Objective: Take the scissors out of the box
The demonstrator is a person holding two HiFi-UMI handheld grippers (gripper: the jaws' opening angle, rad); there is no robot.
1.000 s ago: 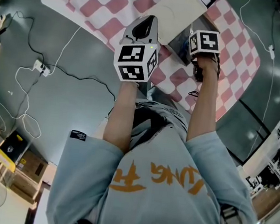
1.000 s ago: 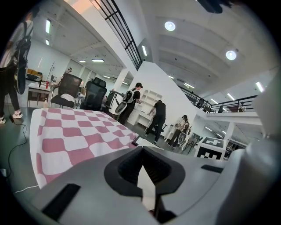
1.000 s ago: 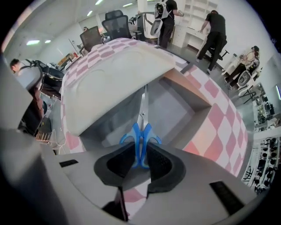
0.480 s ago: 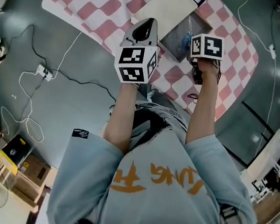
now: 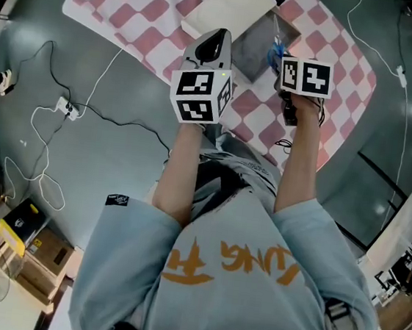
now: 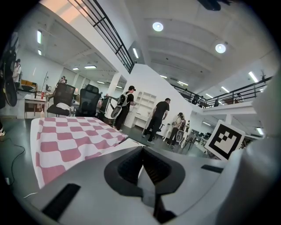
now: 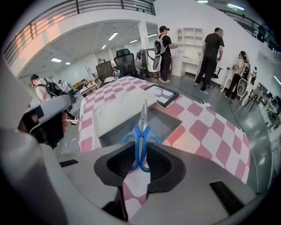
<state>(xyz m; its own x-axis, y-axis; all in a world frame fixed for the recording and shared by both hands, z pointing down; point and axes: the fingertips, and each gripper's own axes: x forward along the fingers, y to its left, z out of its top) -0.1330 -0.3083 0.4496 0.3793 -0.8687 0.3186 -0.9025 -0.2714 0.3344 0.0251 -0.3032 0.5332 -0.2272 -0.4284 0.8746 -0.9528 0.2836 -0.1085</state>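
The scissors [image 7: 139, 147] have blue handles and steel blades that point away from me. My right gripper [image 7: 139, 161] is shut on their handles and holds them above the open box [image 7: 169, 125], whose inside is grey. In the head view the right gripper [image 5: 281, 60] hangs over the box [image 5: 256, 37] with the blue handles [image 5: 275, 54] showing at its tip. The cream lid [image 5: 225, 7] lies open to the left. My left gripper [image 6: 142, 154] is shut with nothing in it, and in the head view it [image 5: 211, 39] hovers over the lid's near edge.
A pink and white checked cloth [image 5: 143, 5] covers the table. A black-framed sheet [image 7: 161, 94] lies beyond the box. Cables and a power strip [image 5: 66, 106] trail on the floor at left. Several people [image 7: 210, 57] stand by shelves at the back.
Both grippers have moved further over the table. The right one has risen with the scissors, so more of the box's grey inside shows beneath it.
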